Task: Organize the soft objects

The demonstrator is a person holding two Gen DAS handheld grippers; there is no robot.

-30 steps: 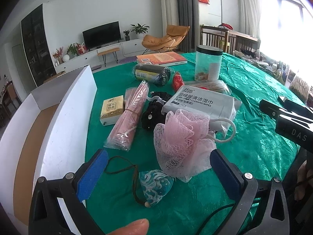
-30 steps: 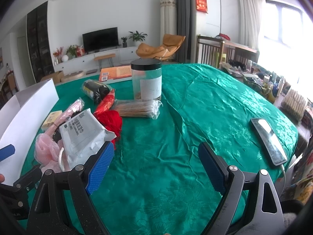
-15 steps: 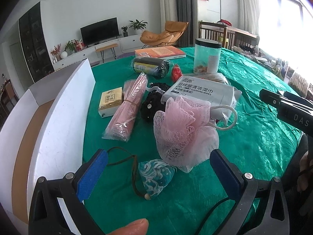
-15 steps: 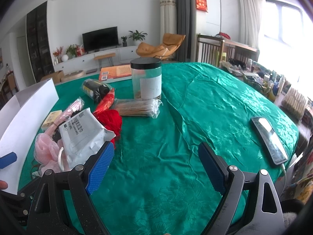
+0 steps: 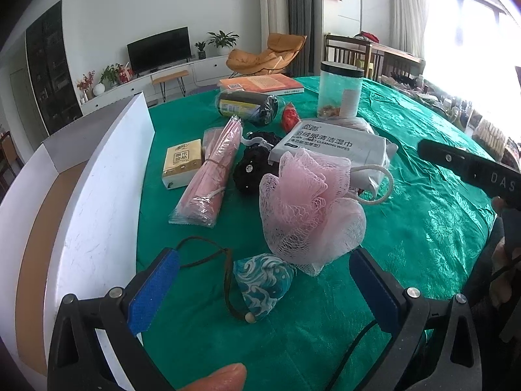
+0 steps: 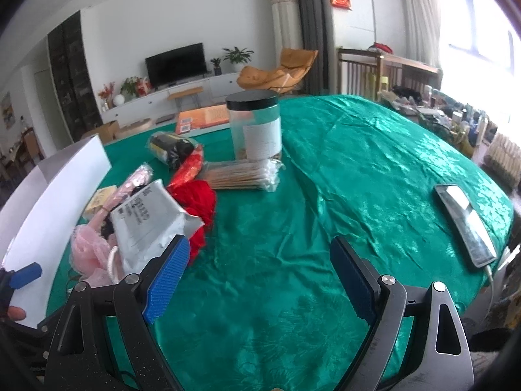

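Left claw (image 5: 263,285) hangs wide apart over the table (image 5: 423,228), gripping nothing; the blue-and-white wave-patterned pouch (image 5: 262,282) lies between its pads, apart from both. Just beyond, the pink mesh bath pouf (image 5: 309,208) leans against the pack of cleaning wipes (image 5: 329,143). Right claw (image 6: 257,275) also spread wide, empty, over bare green cloth, its left pad just beside the wipes pack.
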